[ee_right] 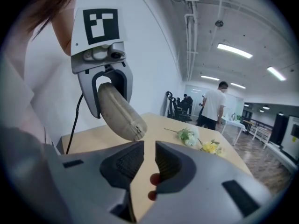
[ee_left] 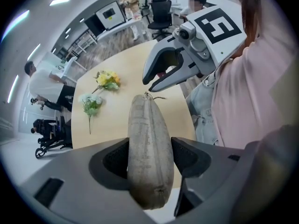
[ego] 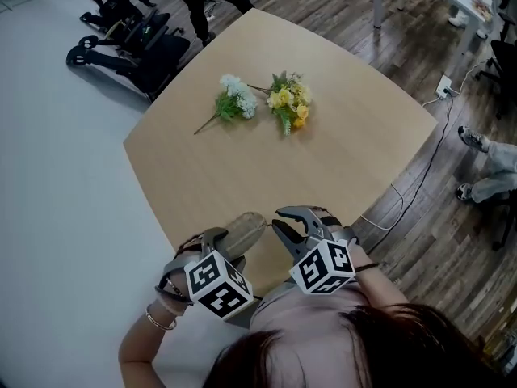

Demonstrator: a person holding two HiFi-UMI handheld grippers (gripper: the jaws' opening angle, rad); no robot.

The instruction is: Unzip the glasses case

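Light wooden table (ego: pixel 242 176), two flower sprigs (ego: pixel 234 99), (ego: pixel 288 102) on it

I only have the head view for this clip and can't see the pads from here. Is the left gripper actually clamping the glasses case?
Observer: Yes. In the left gripper view, the left gripper has both pads pressed on the sides of the glasses case.
Operator: Does the right one have the zip pull?
Observer: No. The right gripper has its jaws slightly apart with nothing between them.
Operator: Where is the pull?
Observer: The zip pull sits at the case's far end, close beside the right gripper's tips.
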